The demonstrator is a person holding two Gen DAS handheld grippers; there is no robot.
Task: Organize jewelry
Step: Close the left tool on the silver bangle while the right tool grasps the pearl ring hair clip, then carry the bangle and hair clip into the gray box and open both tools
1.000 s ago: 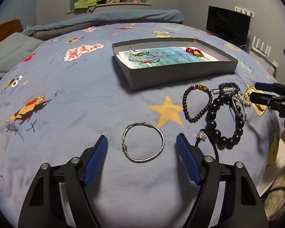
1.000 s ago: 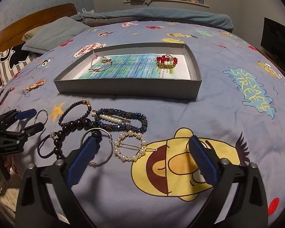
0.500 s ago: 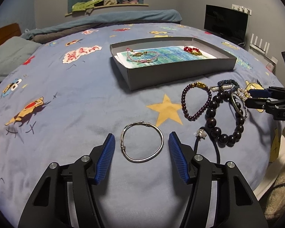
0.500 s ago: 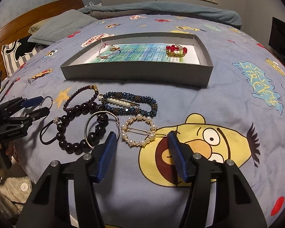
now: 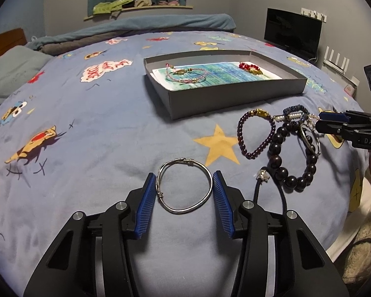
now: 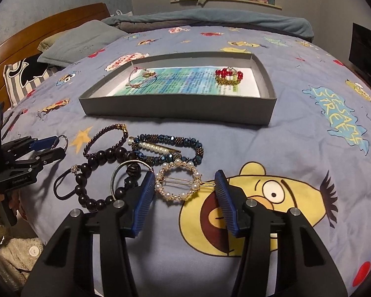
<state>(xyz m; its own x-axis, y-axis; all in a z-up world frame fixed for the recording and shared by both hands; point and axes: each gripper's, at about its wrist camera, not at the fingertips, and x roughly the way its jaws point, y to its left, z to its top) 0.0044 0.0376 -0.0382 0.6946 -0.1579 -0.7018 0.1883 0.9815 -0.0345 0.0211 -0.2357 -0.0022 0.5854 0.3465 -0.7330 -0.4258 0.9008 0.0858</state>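
Silver bangle lies between left claw pads.

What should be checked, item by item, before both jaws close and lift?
1. Left gripper jaws straddle the silver bangle: ok; the blue pads sit at both of its sides.
2. Left jaws already clamped on it: cannot tell; contact looks near, grip unconfirmed.
3. Right gripper jaws bracket the pearl hair clip: ok, jaws open.
4. Right grasp free of neighbours: not ok; the left pad overlaps the metal ring and black bead bracelet.
5. Grey box has space: ok; only the pink bracelet and red bead piece lie inside.
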